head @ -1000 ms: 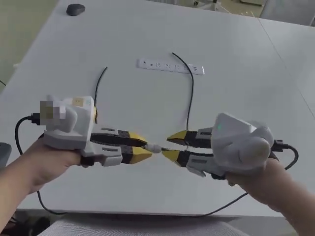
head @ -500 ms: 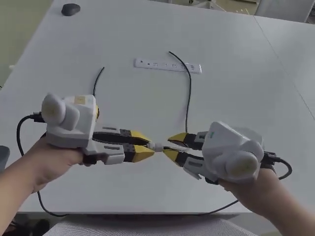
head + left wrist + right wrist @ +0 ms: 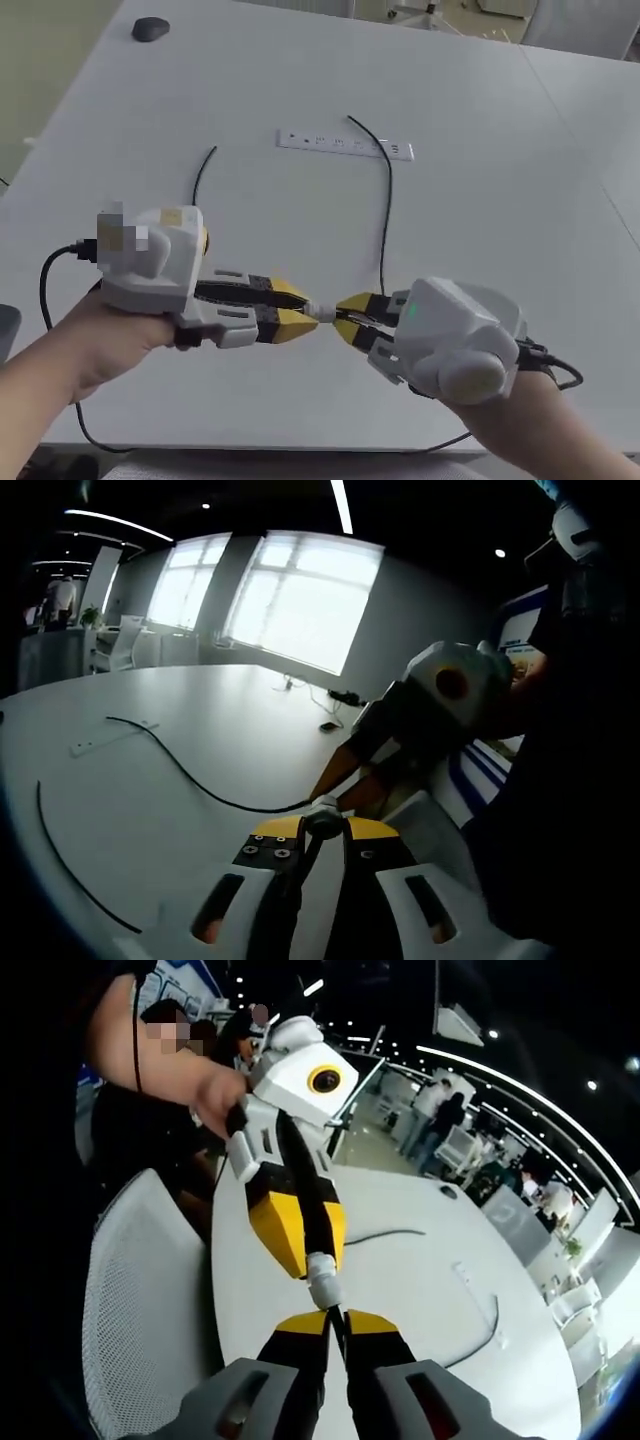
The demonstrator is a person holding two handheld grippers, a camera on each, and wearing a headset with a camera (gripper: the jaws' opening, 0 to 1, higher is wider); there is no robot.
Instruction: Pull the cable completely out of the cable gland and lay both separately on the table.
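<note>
A small white cable gland [image 3: 322, 312] hangs above the table's near edge between the two grippers' tips. My left gripper [image 3: 298, 312] is shut on the gland [image 3: 322, 816], coming in from the left. Facing it from the right, my right gripper [image 3: 350, 318] is shut on the thin black cable [image 3: 385, 210] just behind the gland. The cable curves away over the white table [image 3: 480, 200] towards the power strip. In the right gripper view the gland [image 3: 322, 1275] sits just past my right gripper [image 3: 335, 1325], held by the left gripper [image 3: 290, 1160].
A white power strip [image 3: 345, 143] lies mid-table beyond the cable's far end. A second short black cable [image 3: 203, 170] lies to the left. A dark mouse [image 3: 150, 28] rests at the far left corner. A white mesh chair [image 3: 130, 1310] stands below the table's edge.
Both grippers have sunk slightly towards the near edge and the right one has drawn a little nearer to me; each keeps its hold, and the gland stays between the tips.
</note>
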